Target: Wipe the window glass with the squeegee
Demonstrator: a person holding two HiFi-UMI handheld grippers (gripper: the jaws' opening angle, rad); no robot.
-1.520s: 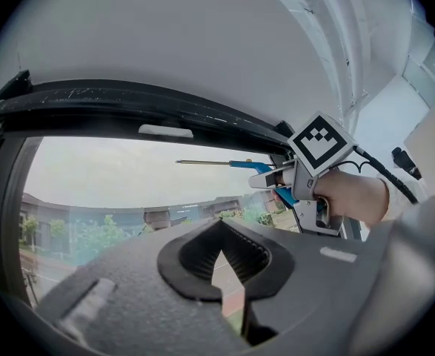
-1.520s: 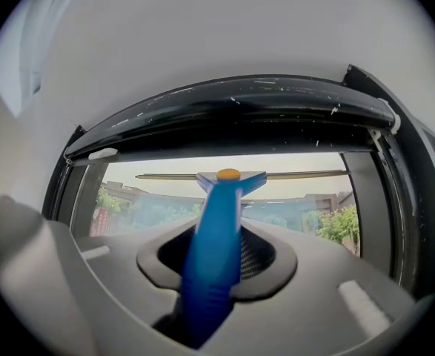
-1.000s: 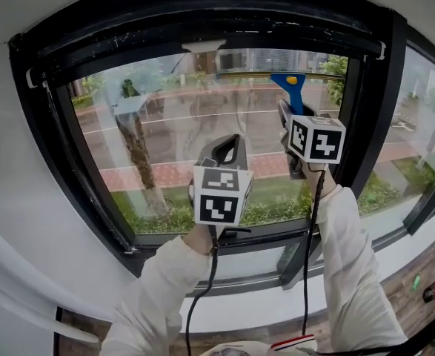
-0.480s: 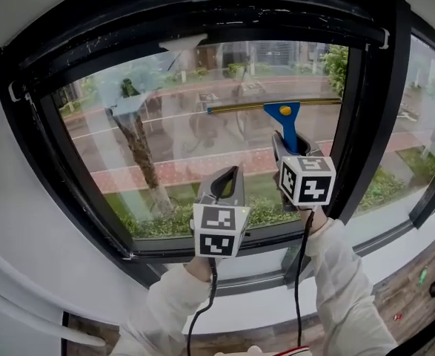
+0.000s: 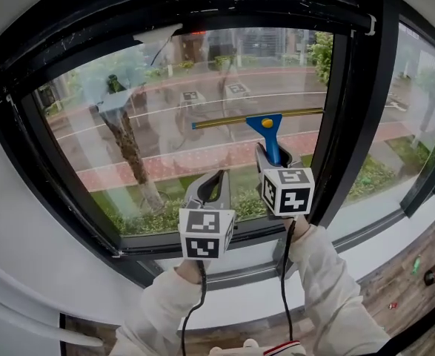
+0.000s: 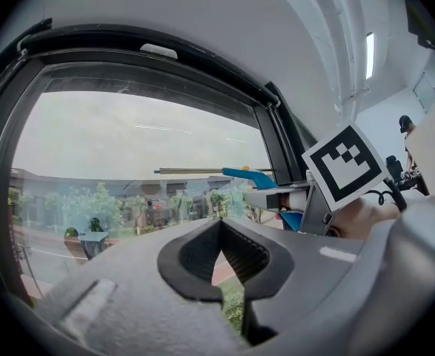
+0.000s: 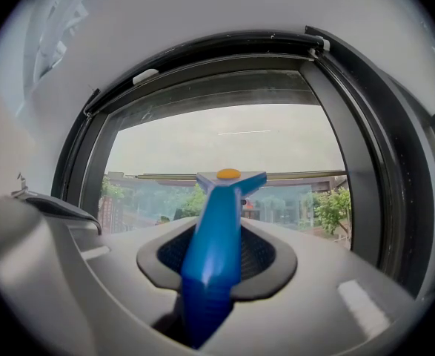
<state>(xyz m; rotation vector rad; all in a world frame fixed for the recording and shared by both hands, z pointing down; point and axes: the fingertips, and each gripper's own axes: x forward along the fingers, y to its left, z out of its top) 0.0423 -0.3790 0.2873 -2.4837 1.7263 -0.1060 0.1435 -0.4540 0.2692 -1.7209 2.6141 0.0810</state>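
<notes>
Fingers of my right gripper [image 7: 217, 262] are clamping the squeegee [image 5: 270, 133] by its blue handle [image 7: 216, 228], one on each side and low down toward the handle's end. That way the head stands well ahead of them and I am steering it like a lever. I am holding the handle nearly upright and leaning it toward the pane, so the blade [image 5: 224, 122] is lying flat across the glass [image 5: 158, 117] along its whole length.

The blade is sitting about halfway down the pane, close to level, over the right half of the window. Its right end is reaching almost to the dark upright of the frame [image 5: 350, 124], which I judge is meant to leave no unwiped strip along that edge. The glass under the blade is, I reckon, not yet wiped, so the stroke looks roughly half done, and the left half of the pane would need a pass of its own.

My left gripper [image 6: 221, 243] is doing nothing in this. Its fingers are resting together at the tips with nothing between them. I am holding it low, just beside the right one and in front of the frame's bottom rail, clear of the blade and off the glass, so it is not marking what I am cleaning.
</notes>
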